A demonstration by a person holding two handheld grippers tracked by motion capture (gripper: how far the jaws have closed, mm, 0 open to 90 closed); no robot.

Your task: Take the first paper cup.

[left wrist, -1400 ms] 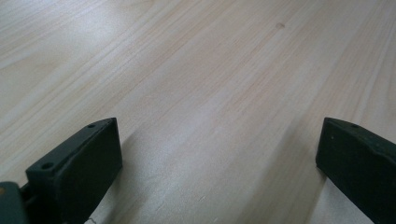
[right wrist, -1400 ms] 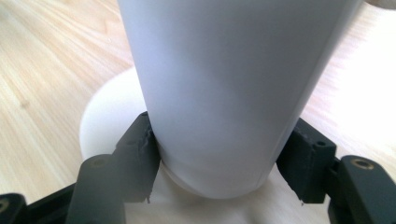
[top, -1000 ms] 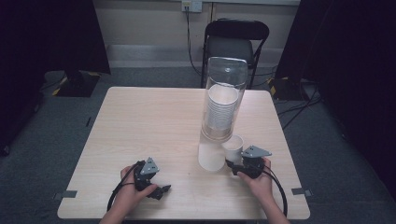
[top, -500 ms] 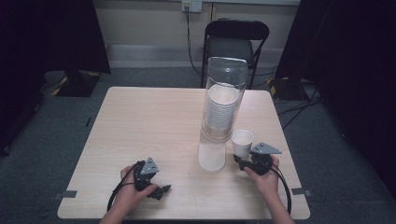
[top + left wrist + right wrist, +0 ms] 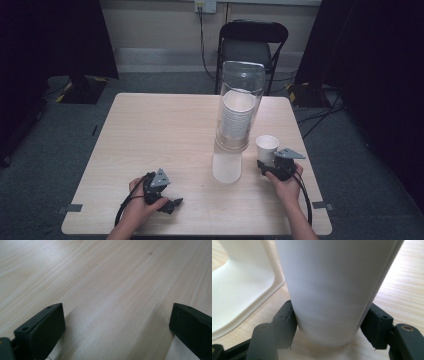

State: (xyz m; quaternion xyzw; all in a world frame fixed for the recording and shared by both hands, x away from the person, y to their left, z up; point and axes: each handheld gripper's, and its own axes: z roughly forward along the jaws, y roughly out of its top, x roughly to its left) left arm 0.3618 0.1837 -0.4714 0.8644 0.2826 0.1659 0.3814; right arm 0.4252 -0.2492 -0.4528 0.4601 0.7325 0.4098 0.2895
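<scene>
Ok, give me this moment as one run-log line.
right claw: shut on paper cup | left claw: open, nothing between, low over table | cup dispenser: upright, stack inside

Tall dispenser mid-table; left half apparently open

Black grippers, screw-holed fingers, grey triangular plates, trailing black cables

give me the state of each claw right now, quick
left claw: open, nothing between its jaws, low over the table.
right claw: closed on the white paper cup, gripping it near its base.
</scene>
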